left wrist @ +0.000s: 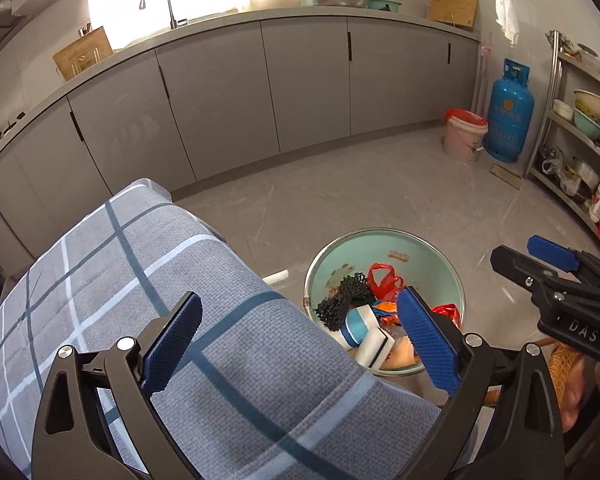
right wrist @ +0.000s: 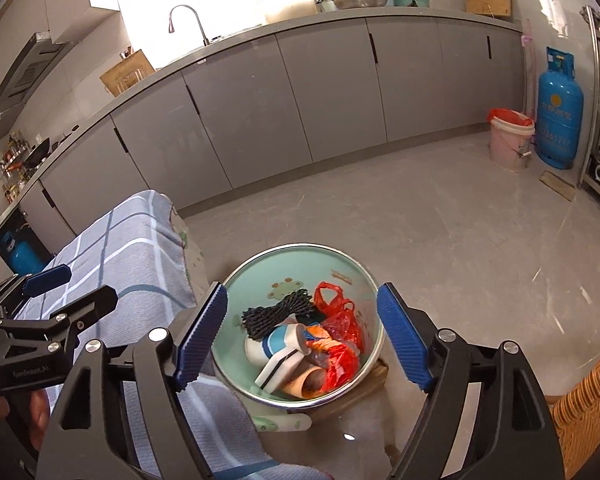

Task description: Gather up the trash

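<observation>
1. The left gripper (left wrist: 300, 344) is held over a checked cloth (left wrist: 148, 280), its fingers spread wide with nothing between them.
2. The right gripper (right wrist: 304, 336) is held above the green basin (right wrist: 356, 276), its fingers likewise released and empty.
3. The trash is seen gathered in the basin: a black mesh (right wrist: 276, 314), sponges (right wrist: 278, 354) and red plastic bags (right wrist: 338, 320).
4. A drop into the basin appears just completed; the next move is judged to call for finding any piece still outside it.
5. What the cloth covers is hidden, and the lower layers of trash cannot be made out.
6. Farther off, a pink bucket (right wrist: 510, 142) and a blue gas cylinder (right wrist: 560, 112) are seen by the wall.
</observation>
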The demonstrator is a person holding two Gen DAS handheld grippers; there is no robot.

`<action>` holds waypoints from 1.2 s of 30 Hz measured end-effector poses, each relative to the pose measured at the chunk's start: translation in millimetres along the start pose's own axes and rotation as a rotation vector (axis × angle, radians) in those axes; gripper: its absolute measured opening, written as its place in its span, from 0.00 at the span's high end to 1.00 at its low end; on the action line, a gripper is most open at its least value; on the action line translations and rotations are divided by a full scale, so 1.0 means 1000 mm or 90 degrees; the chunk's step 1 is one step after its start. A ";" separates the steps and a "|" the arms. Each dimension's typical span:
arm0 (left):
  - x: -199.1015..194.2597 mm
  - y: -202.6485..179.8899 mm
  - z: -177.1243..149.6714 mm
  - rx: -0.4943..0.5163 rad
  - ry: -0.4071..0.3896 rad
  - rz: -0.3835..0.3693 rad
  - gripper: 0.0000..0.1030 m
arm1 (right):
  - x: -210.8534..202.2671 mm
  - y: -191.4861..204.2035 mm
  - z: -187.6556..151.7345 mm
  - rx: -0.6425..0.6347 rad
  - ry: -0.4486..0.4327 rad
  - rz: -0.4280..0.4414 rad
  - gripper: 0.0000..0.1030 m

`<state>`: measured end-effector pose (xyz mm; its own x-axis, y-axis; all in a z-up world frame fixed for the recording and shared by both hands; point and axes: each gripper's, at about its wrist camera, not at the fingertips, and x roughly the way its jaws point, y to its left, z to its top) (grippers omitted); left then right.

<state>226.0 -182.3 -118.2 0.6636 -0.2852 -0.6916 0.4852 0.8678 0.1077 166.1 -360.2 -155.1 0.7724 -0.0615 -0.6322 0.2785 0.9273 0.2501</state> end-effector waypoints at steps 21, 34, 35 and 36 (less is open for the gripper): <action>-0.047 0.020 0.003 -0.030 -0.051 0.001 0.07 | -0.033 0.025 0.005 -0.032 -0.027 -0.005 0.25; -0.059 0.024 0.004 -0.042 -0.068 -0.005 0.07 | -0.044 0.031 0.008 -0.041 -0.035 -0.009 0.25; -0.060 0.025 0.004 -0.042 -0.070 -0.005 0.07 | -0.045 0.031 0.008 -0.042 -0.036 -0.009 0.25; -0.062 0.025 0.004 -0.041 -0.072 -0.005 0.07 | -0.046 0.031 0.008 -0.042 -0.036 -0.010 0.25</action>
<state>199.6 -144.8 -70.1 0.7212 -0.3330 -0.6075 0.4555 0.8886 0.0538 144.5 -331.5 -112.3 0.7999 -0.0956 -0.5924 0.2545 0.9481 0.1906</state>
